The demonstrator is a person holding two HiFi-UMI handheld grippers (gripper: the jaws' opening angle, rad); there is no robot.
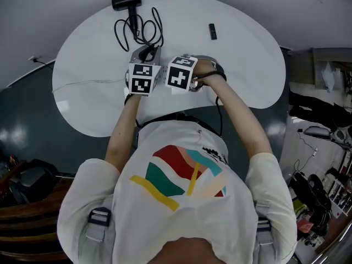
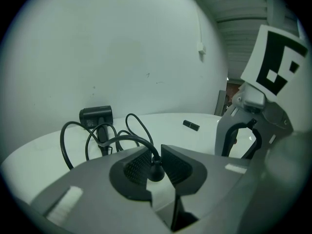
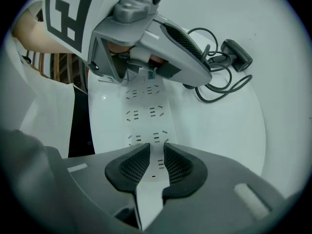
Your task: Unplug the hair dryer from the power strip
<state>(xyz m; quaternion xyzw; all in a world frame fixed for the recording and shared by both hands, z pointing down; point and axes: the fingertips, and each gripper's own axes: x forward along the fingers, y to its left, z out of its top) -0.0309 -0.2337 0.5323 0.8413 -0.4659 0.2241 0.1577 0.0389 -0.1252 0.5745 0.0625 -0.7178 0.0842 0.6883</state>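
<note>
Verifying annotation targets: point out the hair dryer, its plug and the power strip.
hair dryer (image 1: 126, 0), head view, on its black body.
plug (image 2: 156, 172), left gripper view, on its dark rounded base.
power strip (image 3: 145, 112), right gripper view, on its white socket face.

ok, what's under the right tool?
The right tool clamps the white power strip, lying on the white table. Outlet rows show; the strip's far end is covered by the left tool, so whether the plug is seated can't be seen.

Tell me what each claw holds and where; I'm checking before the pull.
Left claw grips the plug at its cord-end neck; right claw clamps the power strip by its sides.
</note>
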